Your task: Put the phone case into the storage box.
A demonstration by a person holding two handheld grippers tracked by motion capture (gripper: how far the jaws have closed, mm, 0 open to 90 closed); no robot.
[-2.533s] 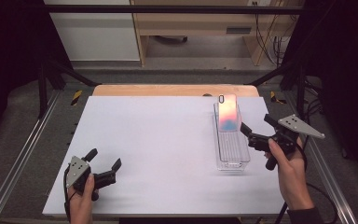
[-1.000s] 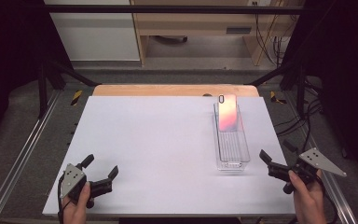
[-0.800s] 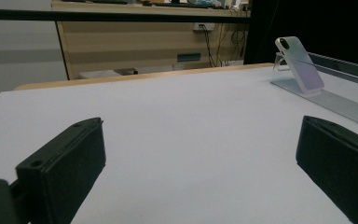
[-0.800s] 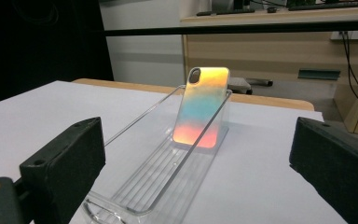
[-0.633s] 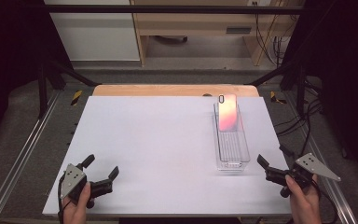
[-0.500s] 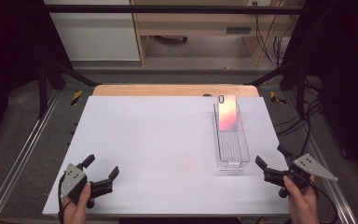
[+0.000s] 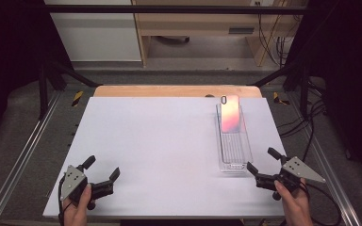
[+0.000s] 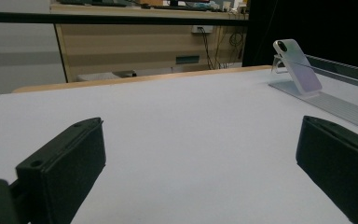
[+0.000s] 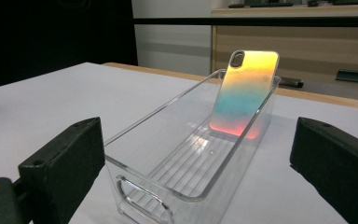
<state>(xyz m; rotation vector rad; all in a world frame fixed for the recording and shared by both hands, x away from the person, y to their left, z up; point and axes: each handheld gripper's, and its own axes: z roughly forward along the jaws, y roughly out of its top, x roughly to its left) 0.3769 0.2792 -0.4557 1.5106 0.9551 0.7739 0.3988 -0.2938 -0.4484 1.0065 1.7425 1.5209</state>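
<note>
A clear plastic bin [image 7: 234,151] [image 9: 168,154] lies lengthwise on the right side of the white table [image 7: 160,141]. An iridescent phone case [image 7: 230,115] [image 9: 244,93] [image 8: 297,70] leans against the bin's far end wall, its camera cutout at the top. My right gripper [image 7: 262,165] [image 9: 196,168] rests open just in front of the bin's near end, empty and apart from it. My left gripper [image 7: 102,170] [image 8: 200,163] sits open at the near left of the table, holding nothing.
A wooden strip [image 7: 169,91] runs along the table's far edge. Metal rails [image 7: 23,150] flank both sides, and cables [image 7: 311,117] hang at the right. Beyond the table stands wooden furniture [image 7: 202,28]. The middle of the table is bare white surface.
My right gripper has drawn back from beside the bin toward the near table edge, then shifted slightly left in front of the bin. My left gripper dropped a little nearer the edge.
</note>
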